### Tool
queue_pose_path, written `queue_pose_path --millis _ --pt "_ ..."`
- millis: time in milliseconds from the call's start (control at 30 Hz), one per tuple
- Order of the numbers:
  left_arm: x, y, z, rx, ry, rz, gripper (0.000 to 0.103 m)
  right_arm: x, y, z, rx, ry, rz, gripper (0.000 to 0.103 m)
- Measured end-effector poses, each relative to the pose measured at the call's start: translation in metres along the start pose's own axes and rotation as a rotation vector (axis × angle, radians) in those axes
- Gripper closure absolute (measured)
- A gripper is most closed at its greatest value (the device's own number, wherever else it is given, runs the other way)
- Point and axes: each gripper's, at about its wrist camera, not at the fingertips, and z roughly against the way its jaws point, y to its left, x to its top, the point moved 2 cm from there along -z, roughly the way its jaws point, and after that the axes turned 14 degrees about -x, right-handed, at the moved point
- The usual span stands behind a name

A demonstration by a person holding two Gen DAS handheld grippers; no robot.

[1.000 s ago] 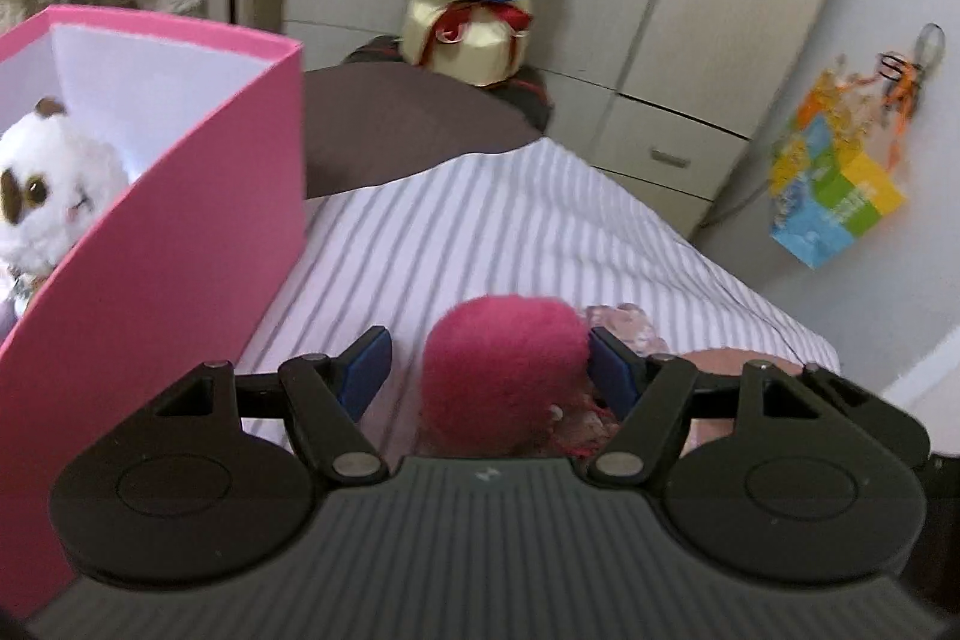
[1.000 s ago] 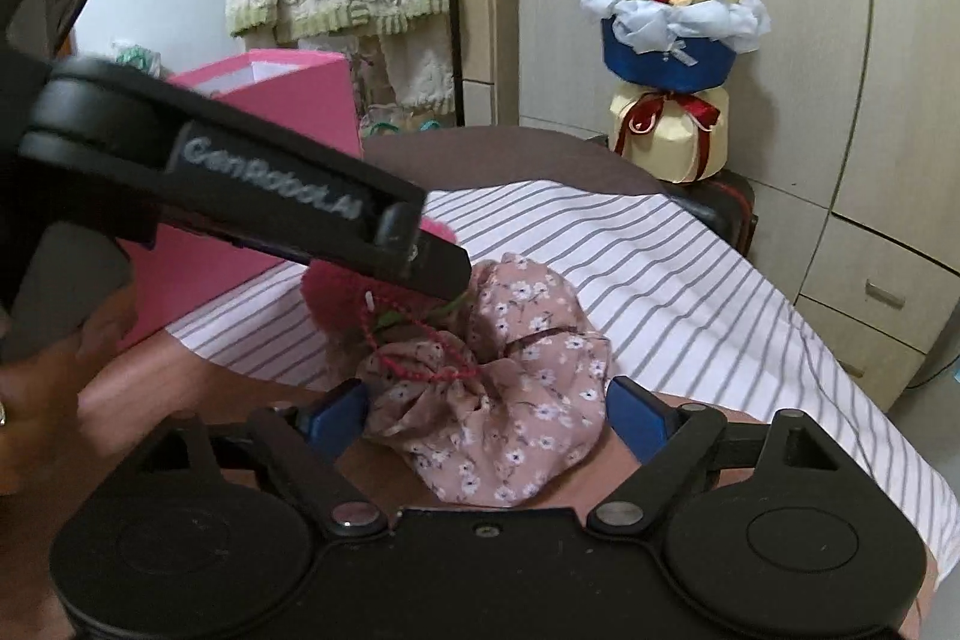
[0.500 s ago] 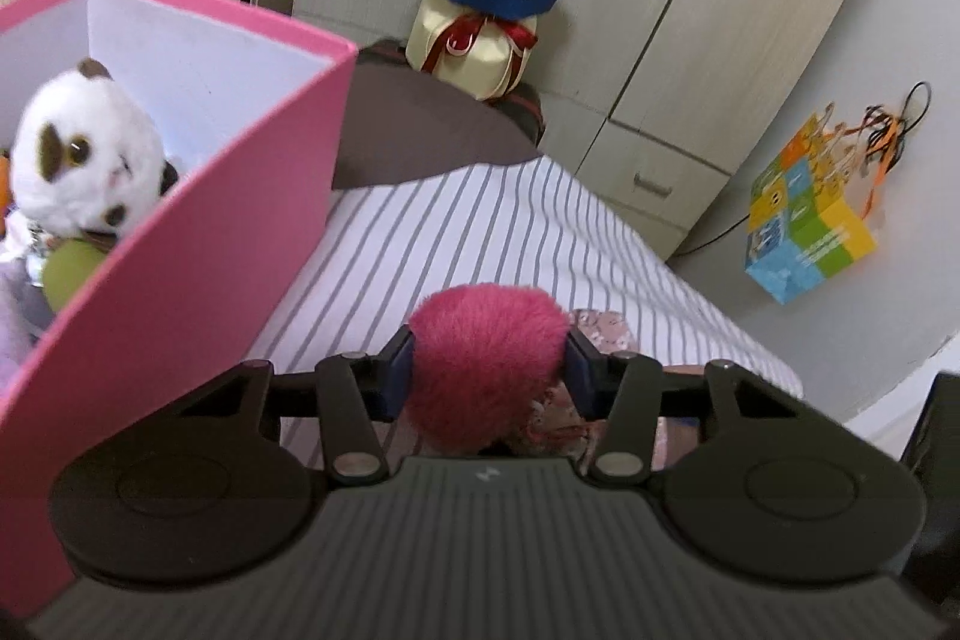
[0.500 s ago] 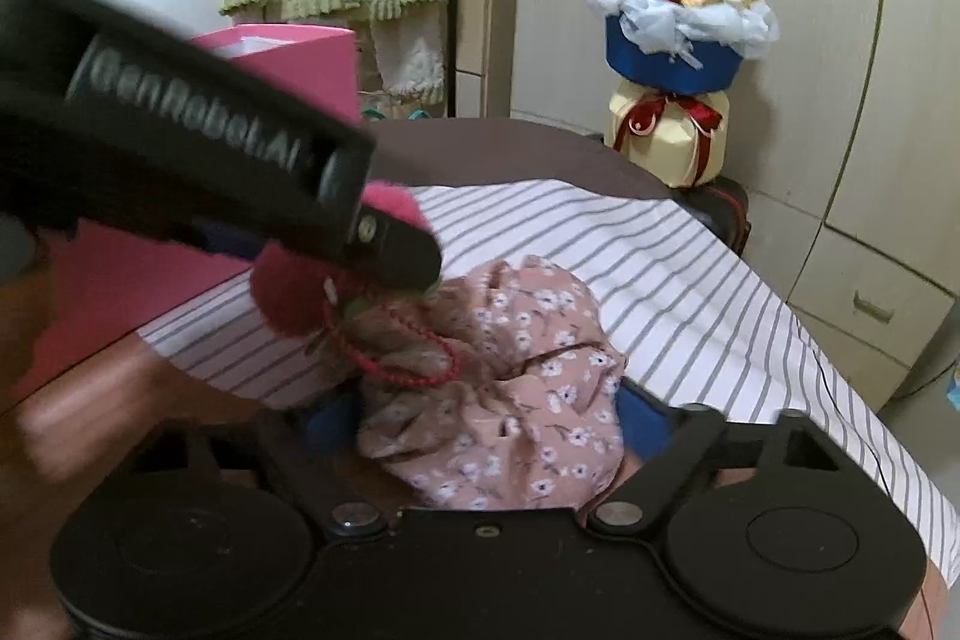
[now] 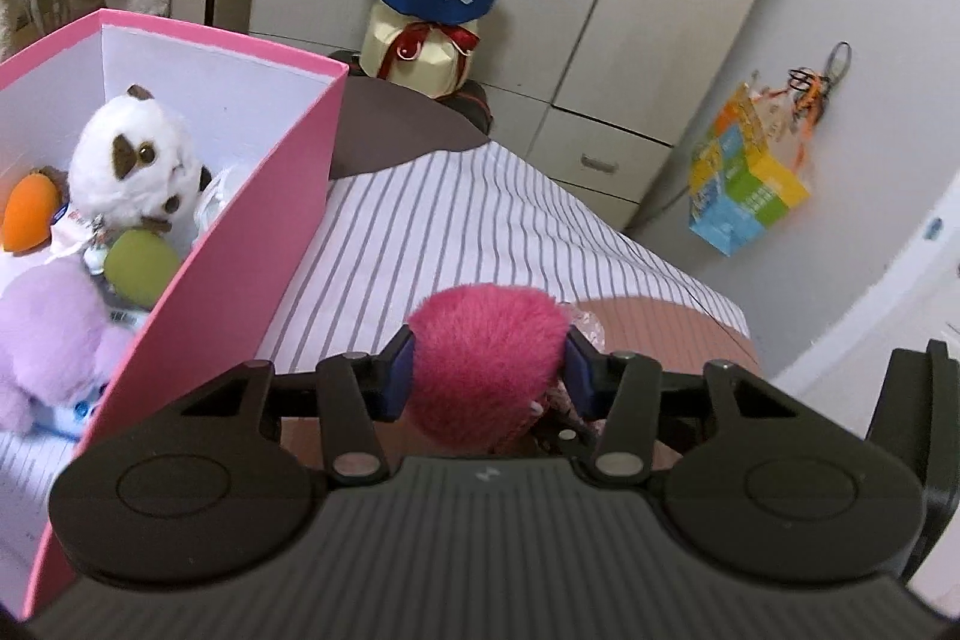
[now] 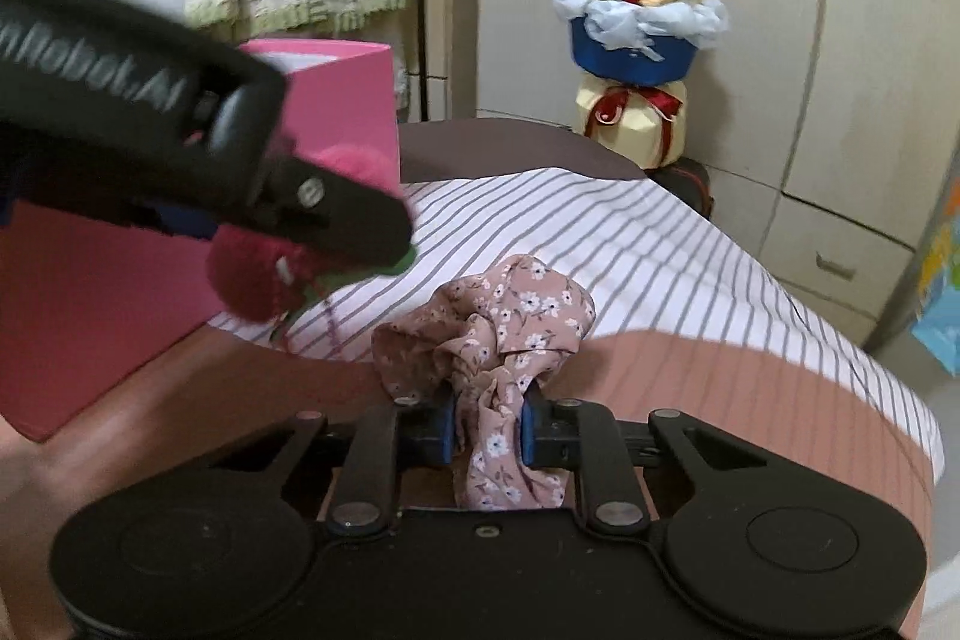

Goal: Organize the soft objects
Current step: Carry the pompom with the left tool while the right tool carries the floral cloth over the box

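Left gripper (image 5: 487, 379) jaws pinching pink pompom (image 5: 489, 370); right gripper (image 6: 485, 427) jaws pinching floral scrunchie (image 6: 489, 334). Step: both lifted off bed. Next: carry to pink box (image 5: 252, 244) at bed's left edge, drop inside.

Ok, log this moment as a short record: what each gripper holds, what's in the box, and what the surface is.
left gripper: shut on fluffy magenta pom-pom
right gripper: shut on pink floral fabric scrunchie
container: open pink cardboard box, to the left of the pom-pom
box contents: white-and-brown plush dog, orange plush, green plush ball, lilac plush
surface: striped cloth
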Motion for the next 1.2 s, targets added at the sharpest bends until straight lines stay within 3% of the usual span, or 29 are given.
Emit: queue_pose_path --millis 300,500,767,933,1067,1200 --pt "-0.032 -0.005 0.039 -0.039 0.041 -0.121 0.055 -0.022 0.007 0.039 -0.064 0.051 -0.142 0.081" --pt "-0.053 -0.006 0.065 -0.057 0.061 -0.184 0.055 -0.037 0.016 0.065 -0.107 0.073 -0.111 0.081" --pt "-0.081 0.0 0.086 -0.104 0.094 -0.194 0.055 -0.048 0.025 0.107 -0.133 0.105 -0.137 0.08" --pt "-0.095 0.0 0.106 -0.115 0.119 -0.221 0.055 -0.054 0.038 0.134 -0.126 0.131 -0.132 0.08" --pt "-0.093 0.004 0.119 -0.17 0.2 -0.191 0.054 -0.059 0.048 0.153 -0.098 0.158 -0.148 0.08" --pt "-0.091 0.007 0.136 -0.158 0.247 -0.228 0.054 -0.059 0.06 0.174 -0.063 0.152 -0.154 0.08"
